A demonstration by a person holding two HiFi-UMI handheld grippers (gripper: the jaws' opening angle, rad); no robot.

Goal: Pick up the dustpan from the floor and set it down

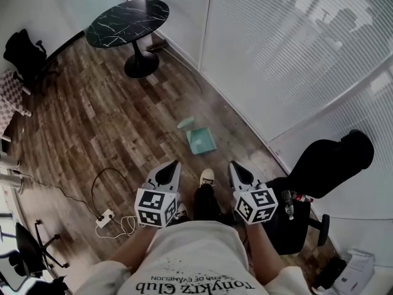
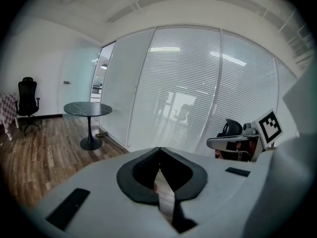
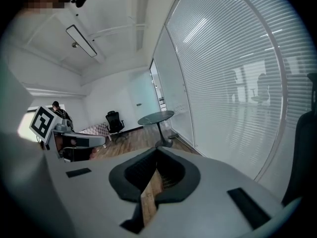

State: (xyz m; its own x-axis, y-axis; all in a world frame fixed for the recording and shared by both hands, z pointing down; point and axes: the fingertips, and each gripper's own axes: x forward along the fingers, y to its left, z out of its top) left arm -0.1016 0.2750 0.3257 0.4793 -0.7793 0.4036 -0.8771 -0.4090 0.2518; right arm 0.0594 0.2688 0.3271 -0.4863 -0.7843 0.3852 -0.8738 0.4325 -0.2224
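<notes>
The teal dustpan [image 1: 201, 141] lies flat on the wooden floor near the glass wall, with its pale handle [image 1: 186, 123] pointing away from me. My left gripper [image 1: 172, 166] and right gripper [image 1: 235, 166] are held side by side in front of my body, well short of the dustpan and above the floor. Both point forward and a little down. In the left gripper view the jaws of the left gripper [image 2: 159, 150] meet at the tips with nothing between them. The right gripper [image 3: 157, 150] looks the same in its own view. Neither gripper view shows the dustpan.
A round black marble table [image 1: 128, 20] stands far ahead on the left. A black office chair [image 1: 319, 165] is close on my right. A power strip with cable [image 1: 105, 217] lies on the floor to my left. The glass wall with blinds [image 1: 295, 60] runs along the right.
</notes>
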